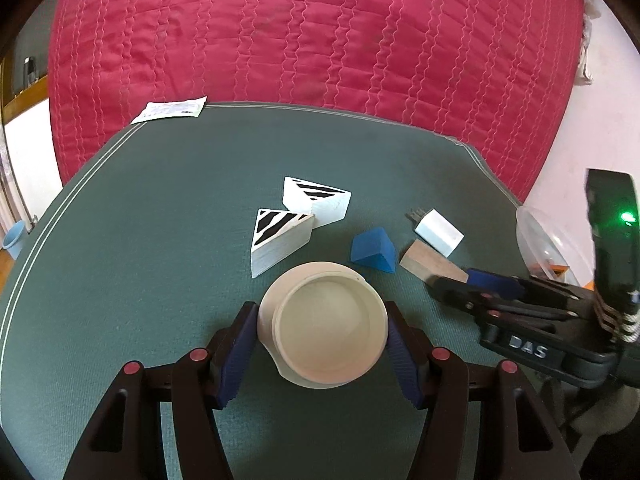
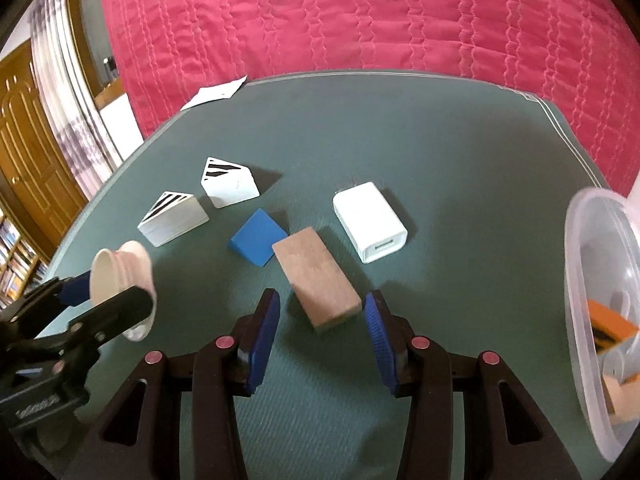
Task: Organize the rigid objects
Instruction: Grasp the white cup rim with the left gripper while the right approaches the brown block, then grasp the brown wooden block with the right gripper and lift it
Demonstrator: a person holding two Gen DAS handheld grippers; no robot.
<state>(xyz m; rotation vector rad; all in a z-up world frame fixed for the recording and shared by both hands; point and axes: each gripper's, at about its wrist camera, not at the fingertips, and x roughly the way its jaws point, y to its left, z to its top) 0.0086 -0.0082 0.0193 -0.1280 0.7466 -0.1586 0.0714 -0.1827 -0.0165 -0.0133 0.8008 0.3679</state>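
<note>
My left gripper (image 1: 322, 320) is shut on a cream round cup (image 1: 324, 324), its blue pads pressing both sides. The right wrist view shows this cup (image 2: 120, 272) lifted off the green table (image 2: 400, 140) and tipped on its side at the left. My right gripper (image 2: 320, 300) is open, and the near end of a wooden block (image 2: 316, 276) lies on the cloth between its jaws, with gaps to both pads. Beyond the block lie a blue wedge (image 2: 258, 242), a white charger (image 2: 370, 226) and two striped white triangular blocks (image 2: 174, 218) (image 2: 230, 182). In the left wrist view the right gripper (image 1: 460, 280) reaches in from the right at the wooden block (image 1: 426, 262).
A clear plastic container (image 2: 580, 280) holding an orange striped piece stands at the table's right edge. A white paper (image 1: 170, 110) lies at the far left corner. A red quilt (image 1: 320, 40) rises behind the table. A wooden door (image 2: 24, 152) and a bookshelf are off to the left.
</note>
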